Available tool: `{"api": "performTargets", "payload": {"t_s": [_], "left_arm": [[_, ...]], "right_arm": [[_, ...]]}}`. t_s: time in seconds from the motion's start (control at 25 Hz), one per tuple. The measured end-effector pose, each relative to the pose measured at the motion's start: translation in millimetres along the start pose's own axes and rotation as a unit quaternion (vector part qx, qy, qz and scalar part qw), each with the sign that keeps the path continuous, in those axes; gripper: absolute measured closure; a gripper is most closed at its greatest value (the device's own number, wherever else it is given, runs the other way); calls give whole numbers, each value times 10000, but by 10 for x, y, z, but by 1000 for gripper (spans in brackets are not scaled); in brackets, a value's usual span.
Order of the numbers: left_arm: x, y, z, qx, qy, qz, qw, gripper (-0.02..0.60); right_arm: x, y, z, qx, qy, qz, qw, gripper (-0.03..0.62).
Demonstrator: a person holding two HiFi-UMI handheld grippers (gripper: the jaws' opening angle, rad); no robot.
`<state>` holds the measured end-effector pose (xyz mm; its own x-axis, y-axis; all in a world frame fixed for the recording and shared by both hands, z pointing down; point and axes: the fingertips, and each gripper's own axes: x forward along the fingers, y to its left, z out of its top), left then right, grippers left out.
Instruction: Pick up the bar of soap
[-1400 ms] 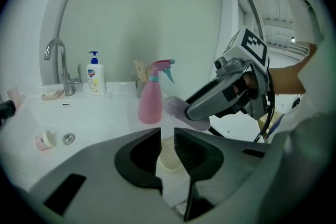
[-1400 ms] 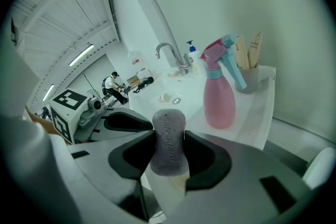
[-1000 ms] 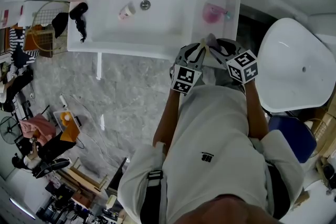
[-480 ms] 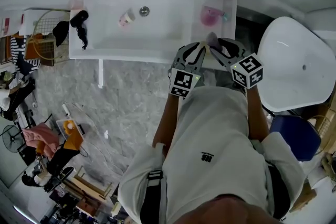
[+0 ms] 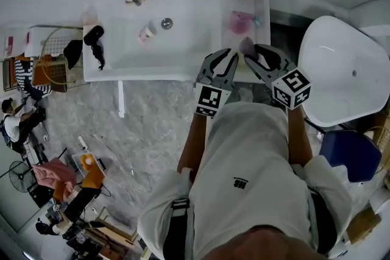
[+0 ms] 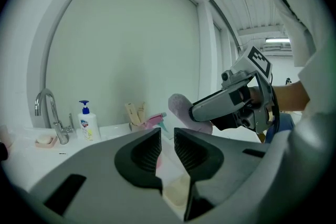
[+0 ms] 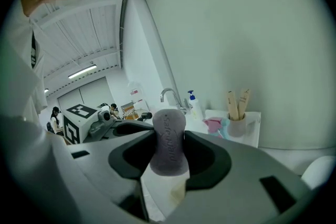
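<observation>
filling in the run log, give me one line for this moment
right tool: shut on mauve oval soap bar | left tool: slightly apart, empty | position: held above white sink counter

The left forearm [image 5: 193, 143] and right forearm [image 5: 297, 134] reach forward from the chest, the two tools side by side with their tips angled toward each other. The left tool [image 5: 229, 58] is empty, jaws a narrow gap apart; the right tool [image 5: 255, 53] clamps a bar of soap [image 7: 168, 141] upright between its jaws
</observation>
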<state>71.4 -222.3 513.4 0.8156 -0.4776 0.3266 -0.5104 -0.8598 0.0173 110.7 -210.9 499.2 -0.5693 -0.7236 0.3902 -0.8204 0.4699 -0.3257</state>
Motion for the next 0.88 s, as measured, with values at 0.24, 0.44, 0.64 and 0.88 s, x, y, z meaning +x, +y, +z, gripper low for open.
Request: {"api": "performTargets", "payload": {"t_s": [0.24,0.44,0.64,0.88], "left_arm": [[-67,-35,224,195,-258,-131,9994,489],[-120,-62,433,301,-521,-224,9979,489],[-163,-88,667,415,-785,-340,9955,489],[-227,-140,925,525,-1156,-460,9908,489]], "right_arm": [[-147,50,153,-66,-328,-220,9992,405],[-285,92,295,-70,-664,-378,9971,405],[-391,137,415,-160,-901,-539,9943,405],[-528,210,556,-192,-1190,-655,9906,405]]}}
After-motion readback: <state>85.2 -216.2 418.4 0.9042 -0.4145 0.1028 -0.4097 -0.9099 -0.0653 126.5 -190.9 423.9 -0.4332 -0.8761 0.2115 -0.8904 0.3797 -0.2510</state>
